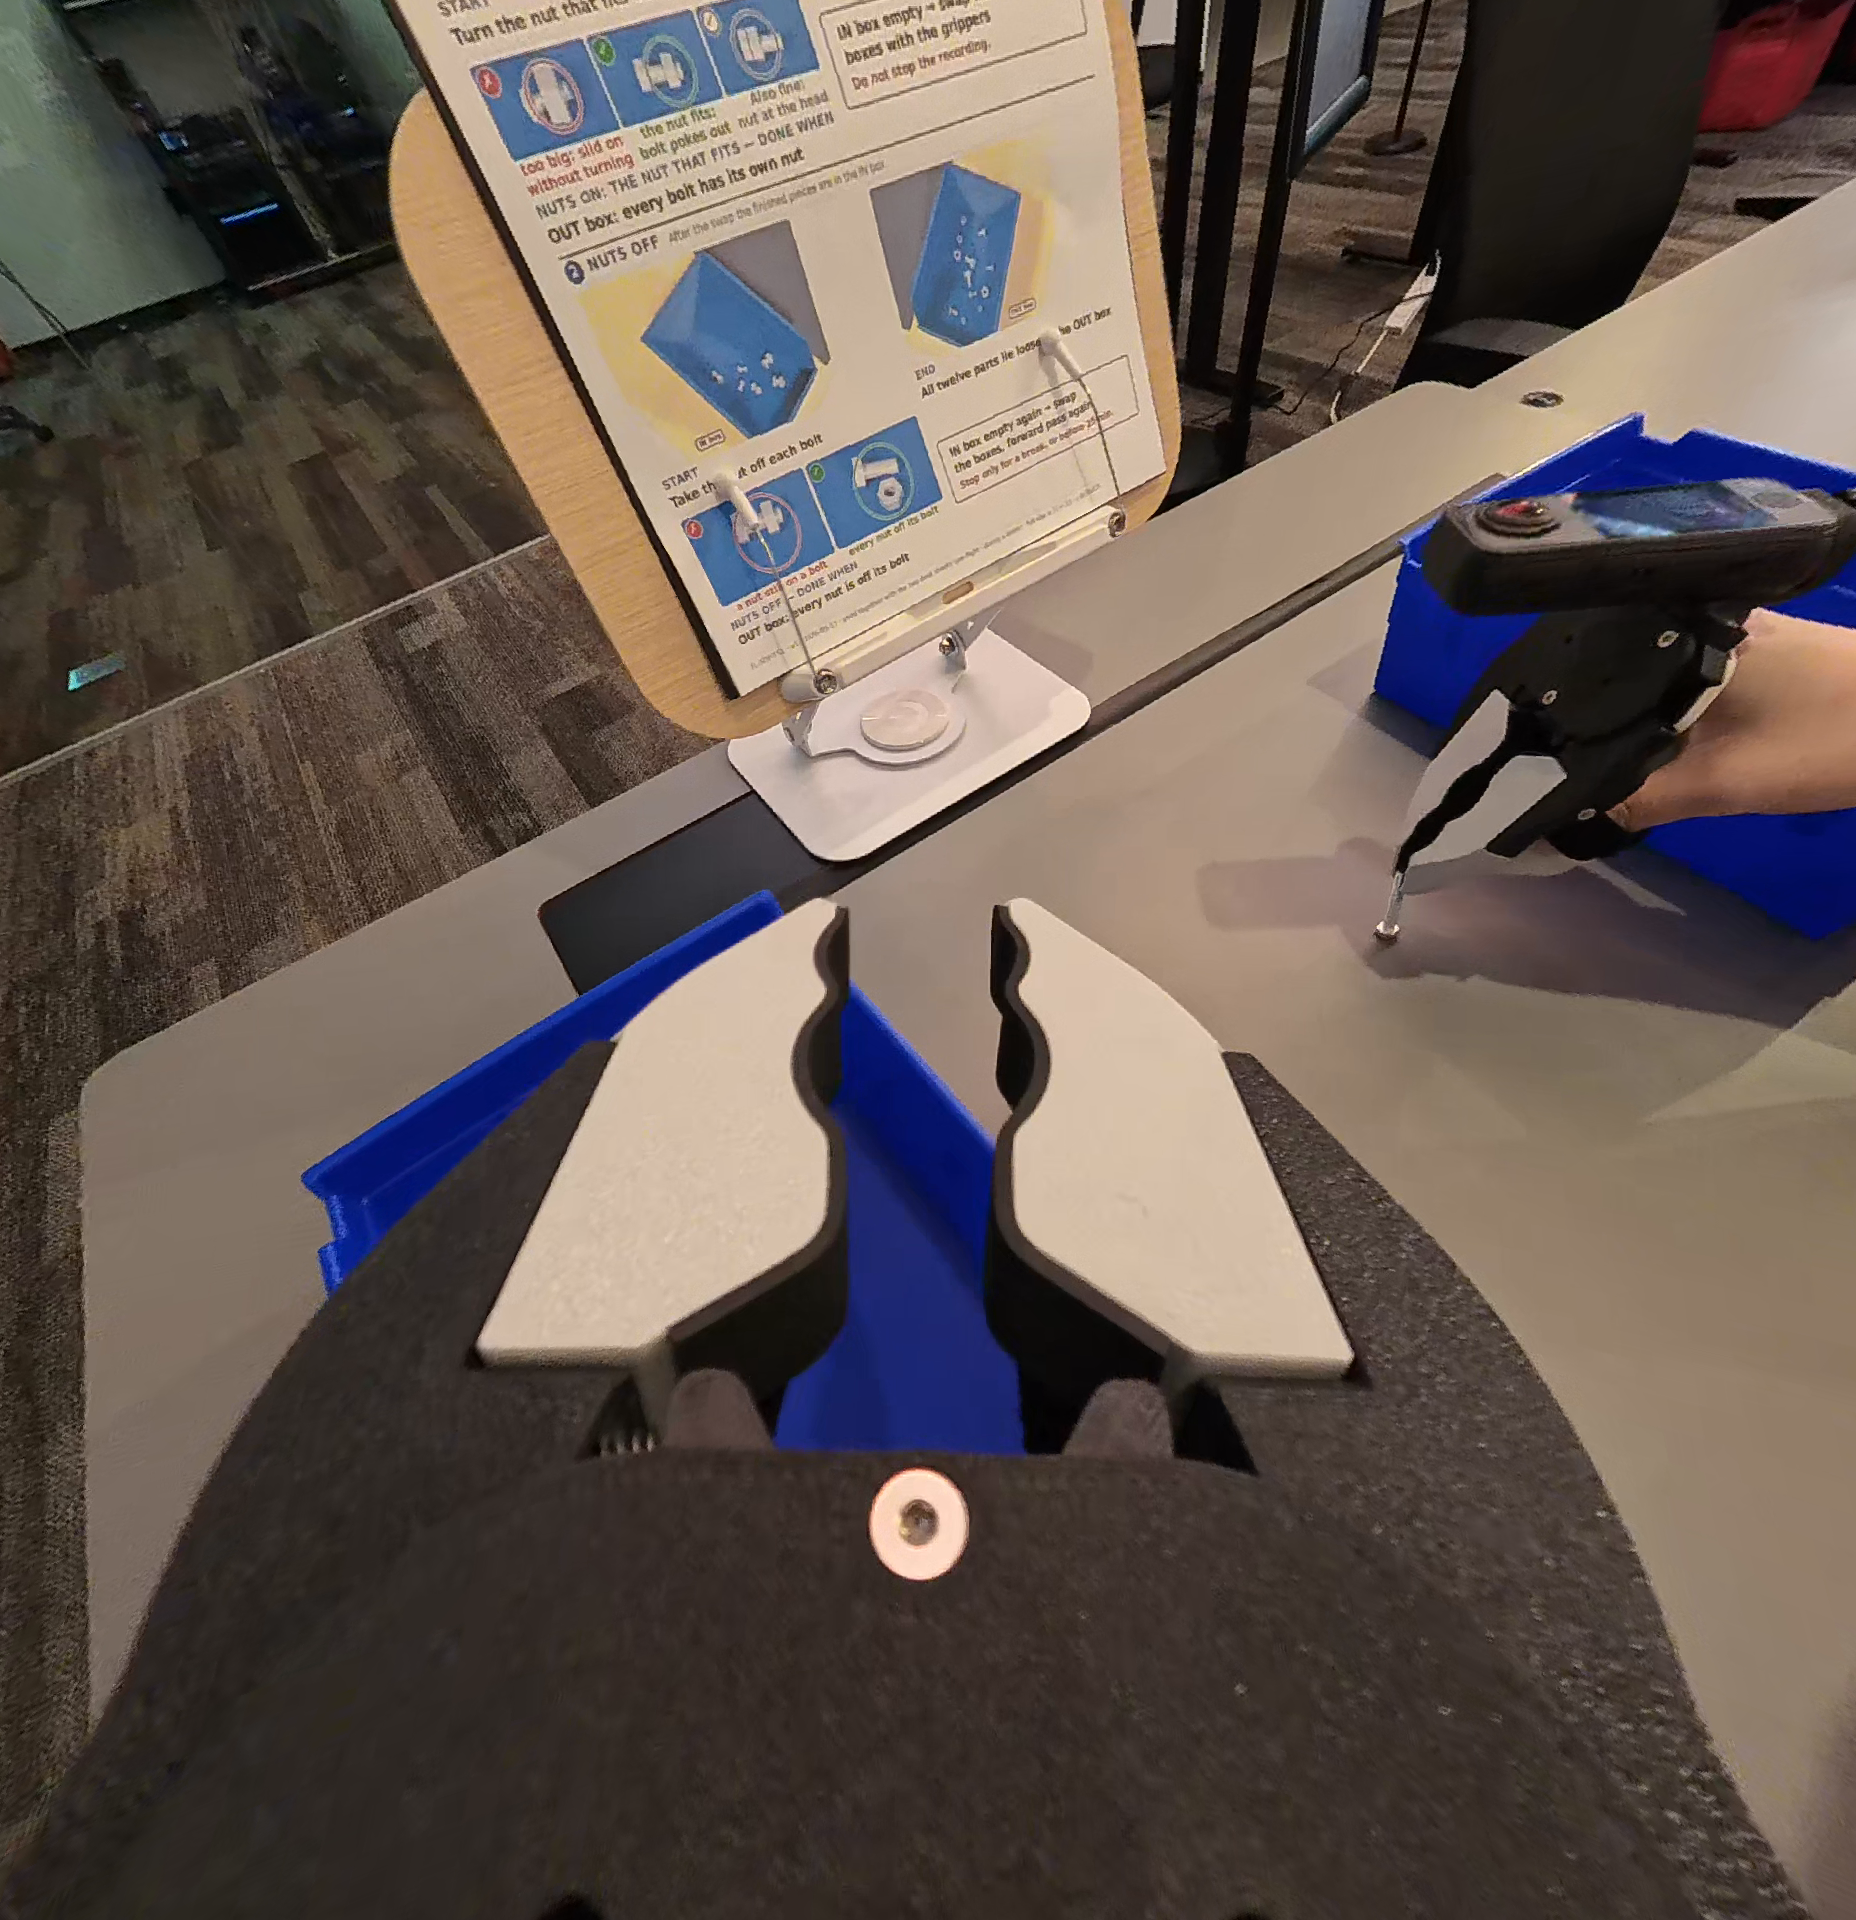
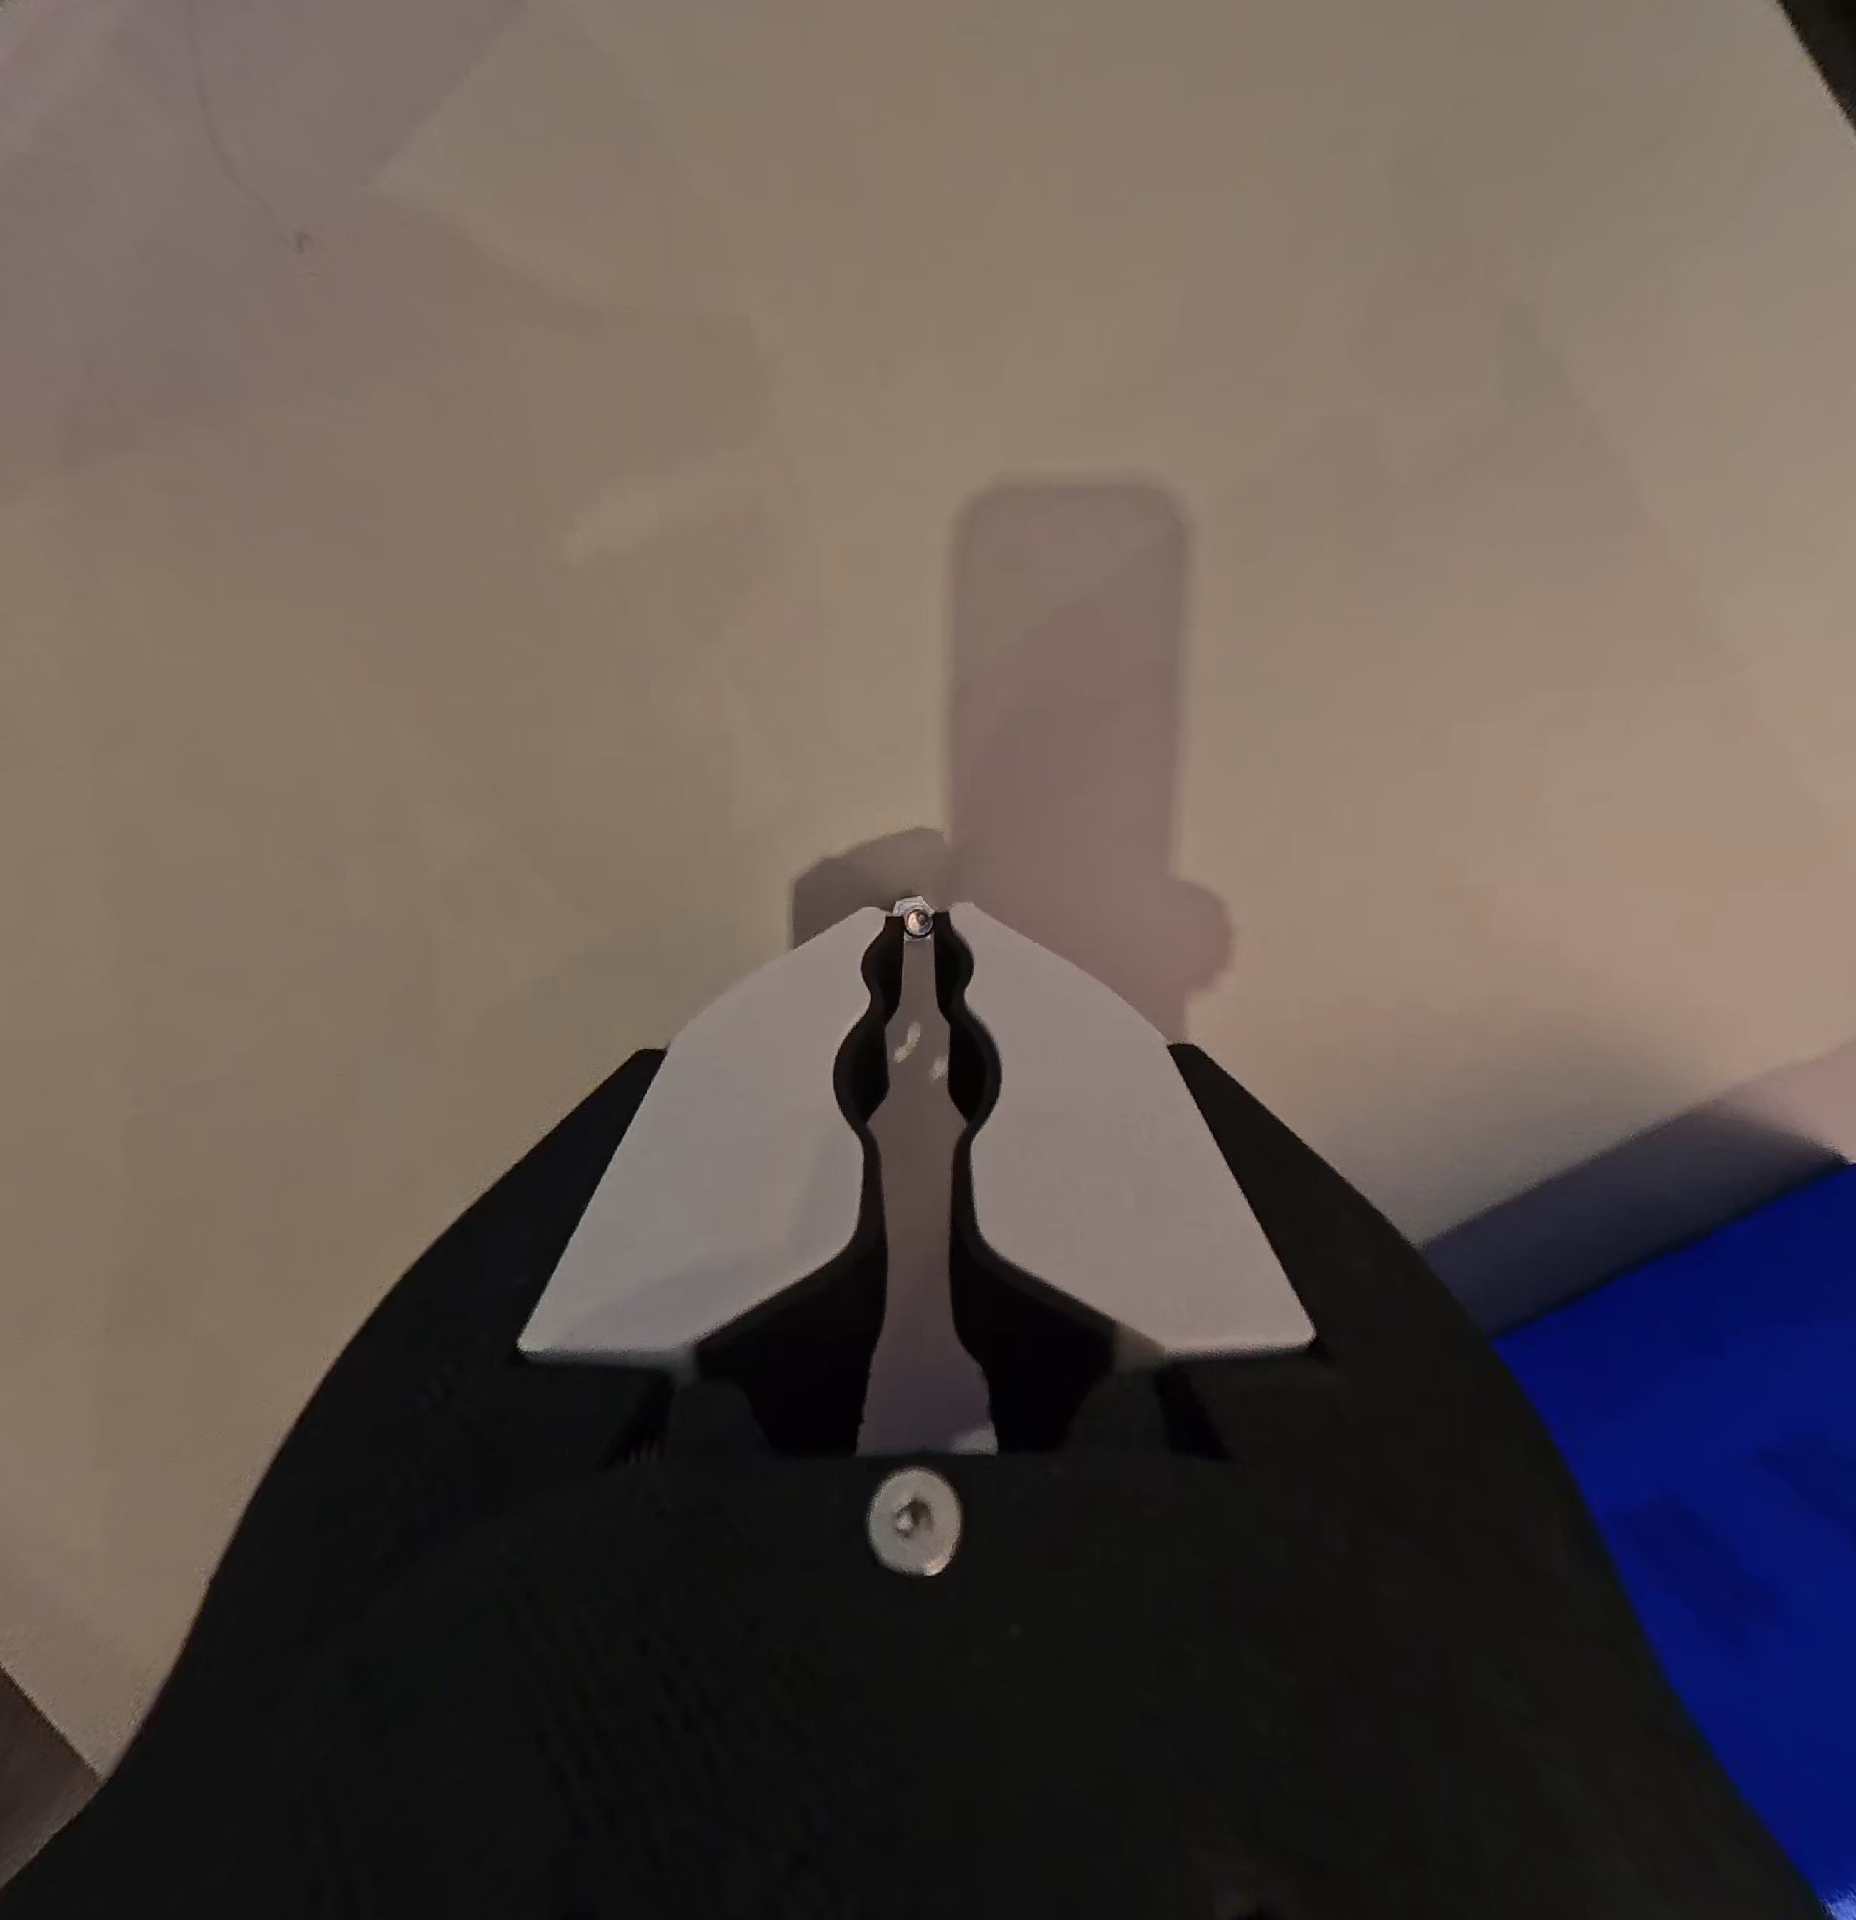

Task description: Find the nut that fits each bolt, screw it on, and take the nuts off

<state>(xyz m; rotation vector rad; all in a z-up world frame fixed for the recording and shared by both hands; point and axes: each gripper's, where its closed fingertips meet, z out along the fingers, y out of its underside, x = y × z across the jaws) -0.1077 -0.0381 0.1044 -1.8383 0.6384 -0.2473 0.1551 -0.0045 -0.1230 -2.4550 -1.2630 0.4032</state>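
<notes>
Right gripper (image 1: 1407,868) points down at the grey surface (image 1: 1319,1195), fingers pinched together on the top end of a small bolt (image 1: 1389,912). The bolt stands nearly upright, head resting on the surface, just in front of the right-hand blue bin (image 1: 1734,862). From the right wrist view the bolt's end (image 2: 916,921) sits clamped at the very fingertips. Left gripper (image 1: 919,971) hovers over the left-hand blue bin (image 1: 550,1101), fingers apart, holding nothing. An instruction sheet on a stand (image 1: 799,343) sits at the surface's far edge.
</notes>
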